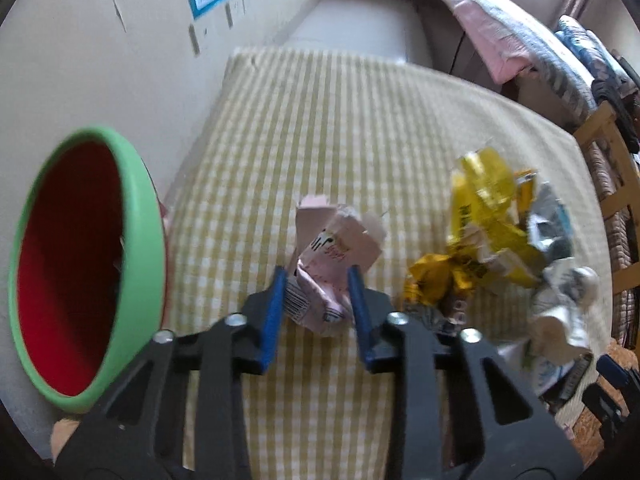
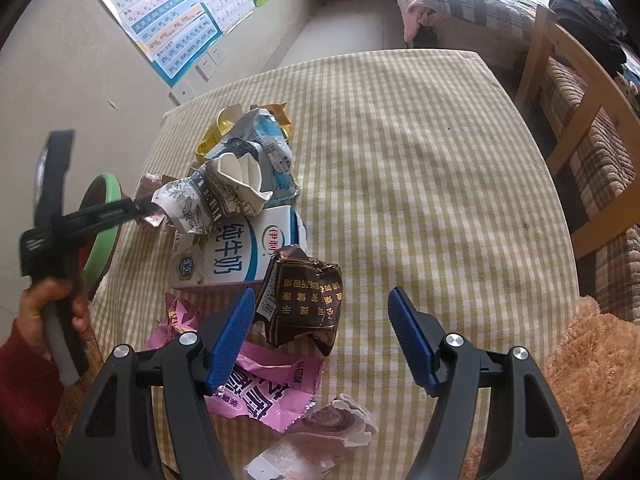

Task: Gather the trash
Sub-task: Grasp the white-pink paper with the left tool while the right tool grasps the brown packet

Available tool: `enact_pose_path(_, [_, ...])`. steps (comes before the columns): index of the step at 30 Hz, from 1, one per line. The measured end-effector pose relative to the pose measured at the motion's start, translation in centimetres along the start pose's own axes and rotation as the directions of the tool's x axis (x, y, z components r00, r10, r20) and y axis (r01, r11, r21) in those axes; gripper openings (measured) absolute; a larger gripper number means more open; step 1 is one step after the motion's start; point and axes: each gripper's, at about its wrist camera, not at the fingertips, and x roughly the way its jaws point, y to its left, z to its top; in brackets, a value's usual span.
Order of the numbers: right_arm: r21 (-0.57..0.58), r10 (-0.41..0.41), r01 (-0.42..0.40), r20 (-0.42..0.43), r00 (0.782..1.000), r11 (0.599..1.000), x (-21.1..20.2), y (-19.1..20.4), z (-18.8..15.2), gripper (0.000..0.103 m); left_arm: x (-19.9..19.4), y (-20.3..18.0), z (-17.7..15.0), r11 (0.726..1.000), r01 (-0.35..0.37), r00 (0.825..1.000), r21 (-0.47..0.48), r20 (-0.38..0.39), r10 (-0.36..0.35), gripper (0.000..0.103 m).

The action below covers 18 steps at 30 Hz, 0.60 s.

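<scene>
At the left edge of the checked tablecloth [image 1: 340,112] stands a green-rimmed red bin [image 1: 86,264], and just right of it the left gripper [image 1: 320,276] has narrowed its blue pads onto a crumpled pink carton [image 1: 332,256]. Further right lies a heap of yellow wrappers [image 1: 484,216]. The right gripper [image 2: 322,308] hangs wide with nothing between its pads, above a brown wrapper [image 2: 304,296] and a white milk carton [image 2: 236,252].

Bin [image 1: 148,240] left of carton [image 1: 332,256]; wrapper pile [image 1: 492,236] right, on table [image 1: 340,120].
</scene>
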Motion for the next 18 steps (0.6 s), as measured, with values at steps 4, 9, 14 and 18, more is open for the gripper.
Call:
enact_pose_path(4, [0.011,-0.001,0.001,-0.010,1.000,1.000,0.2,-0.2,0.0,0.067,-0.4,0.2,-0.3,1.000,0.008,1.000,-0.011,0.008,-0.008,0.024])
enact_pose_path(9, [0.008,0.006,-0.006,-0.028,1.000,1.000,0.8,0.0,-0.3,0.067,-2.8,0.5,-1.9,1.000,0.008,0.999,-0.006,0.053,-0.008,0.023])
enact_pose_path(14, [0.010,0.015,-0.015,-0.042,0.999,1.000,1.3,0.1,-0.6,0.067,-5.7,1.8,-4.7,0.998,-0.003,0.996,-0.061,0.091,0.009,0.024])
enact_pose_path(18, [0.007,0.023,-0.022,-0.043,0.999,1.000,1.3,0.3,-0.8,0.067,-7.4,3.4,-6.7,0.988,-0.023,0.993,-0.155,0.108,0.040,0.024])
